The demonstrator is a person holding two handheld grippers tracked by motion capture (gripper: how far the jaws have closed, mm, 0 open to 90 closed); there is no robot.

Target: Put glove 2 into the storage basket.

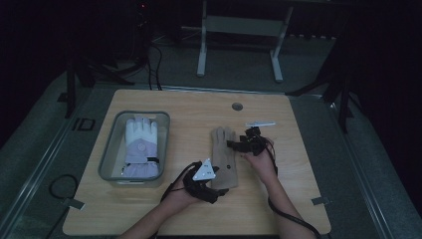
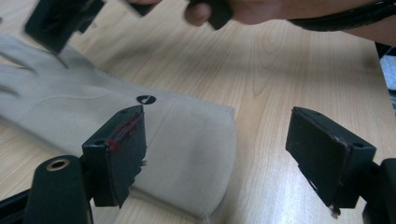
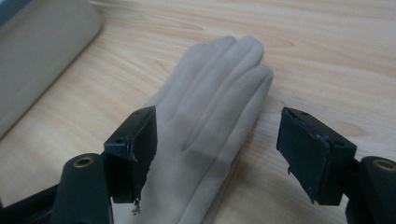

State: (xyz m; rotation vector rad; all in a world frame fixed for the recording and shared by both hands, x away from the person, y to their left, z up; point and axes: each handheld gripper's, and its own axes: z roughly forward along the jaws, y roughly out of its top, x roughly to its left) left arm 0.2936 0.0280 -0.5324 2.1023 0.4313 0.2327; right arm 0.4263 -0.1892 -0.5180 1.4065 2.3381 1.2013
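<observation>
The tan glove point(image 1: 224, 157) lies flat on the table point(image 1: 293, 164). Left gripper point(image 2: 224, 154) straddles its cuff, right gripper point(image 3: 219, 154) its fingers; both stand wide, holding nothing. Risk: pads pinch only one layer or skid on wood, dragging the glove askew.

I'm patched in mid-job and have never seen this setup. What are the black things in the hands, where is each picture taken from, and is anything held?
A person holds a two-jaw tool in each hand: the left gripper and the right gripper. The high view looks down on the wooden table. Each of the other two views comes from a camera riding on one gripper, looking along its jaws. A beige glove lies flat on the table; a white and lilac glove lies in the grey bin. The left gripper straddles the beige glove's cuff, the right its fingers. Both stand open; nothing is held yet.
</observation>
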